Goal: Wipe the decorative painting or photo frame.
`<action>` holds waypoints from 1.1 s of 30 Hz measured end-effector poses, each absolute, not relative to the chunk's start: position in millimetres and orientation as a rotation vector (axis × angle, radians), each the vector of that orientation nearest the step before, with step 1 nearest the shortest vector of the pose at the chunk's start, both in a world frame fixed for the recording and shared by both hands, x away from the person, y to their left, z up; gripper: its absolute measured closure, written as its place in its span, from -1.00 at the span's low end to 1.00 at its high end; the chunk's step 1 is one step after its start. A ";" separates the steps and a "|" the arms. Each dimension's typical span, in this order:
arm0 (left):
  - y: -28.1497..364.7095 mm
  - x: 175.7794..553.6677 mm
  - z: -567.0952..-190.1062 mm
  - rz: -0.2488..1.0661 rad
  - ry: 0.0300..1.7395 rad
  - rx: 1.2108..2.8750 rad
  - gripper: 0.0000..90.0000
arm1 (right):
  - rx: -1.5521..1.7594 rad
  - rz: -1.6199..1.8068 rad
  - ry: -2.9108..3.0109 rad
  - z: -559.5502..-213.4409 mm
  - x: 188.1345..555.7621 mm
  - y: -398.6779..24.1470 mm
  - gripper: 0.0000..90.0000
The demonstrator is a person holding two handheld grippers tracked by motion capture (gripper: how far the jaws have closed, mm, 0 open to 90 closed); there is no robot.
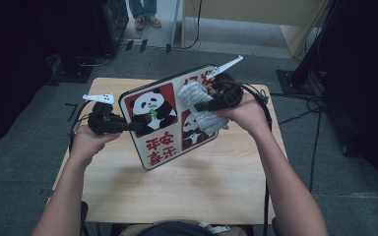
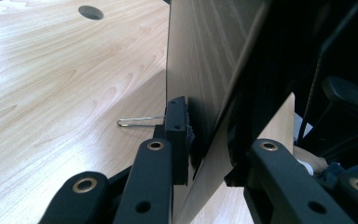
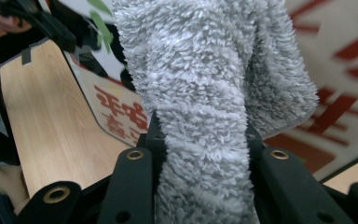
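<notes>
The panda-printed board [image 1: 165, 118] is held tilted above the table [image 1: 177, 187] by its edge in the clamped left gripper [image 1: 128, 125] while being wiped with the grey fluffy cloth [image 1: 199, 105] pinched in the right gripper [image 1: 202, 105]; further strokes across its face are probably required next.

The left gripper [image 1: 128, 126] is a chunky black body with a white three-cornered plate on top and a black cable trailing from it. The right gripper [image 1: 203, 105] is the same build: black housing, white pointed plate, black cable looping off behind the hand. Both forearms are bare, with no sleeves showing. In the left gripper view, each black arm carries a brass-ringed hole near its tip and another lower down, plus a plain dark hole; the fingers [image 2: 176, 135] are blocky black pads with small screw dimples. The right gripper view shows 2 matching black arms with the same brass-ringed holes.
</notes>
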State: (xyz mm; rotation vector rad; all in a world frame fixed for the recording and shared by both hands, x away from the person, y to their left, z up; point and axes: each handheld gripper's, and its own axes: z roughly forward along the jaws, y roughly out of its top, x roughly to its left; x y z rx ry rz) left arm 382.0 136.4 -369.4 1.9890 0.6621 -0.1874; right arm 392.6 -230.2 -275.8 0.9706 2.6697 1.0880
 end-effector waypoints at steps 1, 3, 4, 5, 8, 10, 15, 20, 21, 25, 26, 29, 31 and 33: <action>136.4 382.0 -369.4 -0.188 0.662 1.989 0.72 | 0.964 1.085 2.668 -270.8 393.6 -228.9 0.51; 136.4 382.1 -369.4 -0.188 0.663 1.988 0.72 | 0.946 1.075 2.661 -261.4 397.0 -225.7 0.51; 136.4 382.1 -369.4 -0.188 0.664 1.988 0.72 | 0.937 1.053 2.667 -257.2 398.5 -223.6 0.51; 136.4 382.1 -369.4 -0.187 0.663 1.989 0.72 | 0.929 1.037 2.668 -253.2 399.8 -221.9 0.51; 136.6 382.3 -369.6 -0.190 0.663 1.987 0.72 | 0.921 1.027 2.665 -241.7 404.1 -217.6 0.51; 136.7 382.5 -369.7 -0.192 0.663 1.987 0.71 | 0.908 1.020 2.663 -234.2 406.9 -215.7 0.51; 136.8 382.7 -369.7 -0.194 0.662 1.988 0.71 | 0.910 1.015 2.636 -214.9 414.0 -211.7 0.51; 136.8 382.7 -369.8 -0.196 0.661 1.987 0.71 | 0.910 1.031 2.584 -198.1 423.1 -208.1 0.51; 136.8 382.8 -369.8 -0.196 0.660 1.986 0.71 | 0.909 1.033 2.578 -196.3 425.3 -206.9 0.51; 137.2 383.4 -370.0 -0.200 0.659 1.986 0.71 | 0.924 1.021 2.588 -199.8 432.6 -198.9 0.51; 137.3 383.5 -370.1 -0.201 0.660 1.985 0.71 | 0.922 1.006 2.595 -202.9 434.0 -196.7 0.51; 137.6 383.8 -370.3 -0.202 0.660 1.985 0.71 | 0.926 0.984 2.615 -212.6 436.1 -191.6 0.51; 138.0 383.8 -370.4 -0.203 0.662 1.985 0.71 | 0.925 0.996 2.618 -216.9 436.4 -190.9 0.51; 138.1 383.7 -370.4 -0.203 0.662 1.985 0.71 | 0.928 1.007 2.620 -218.8 436.0 -191.4 0.51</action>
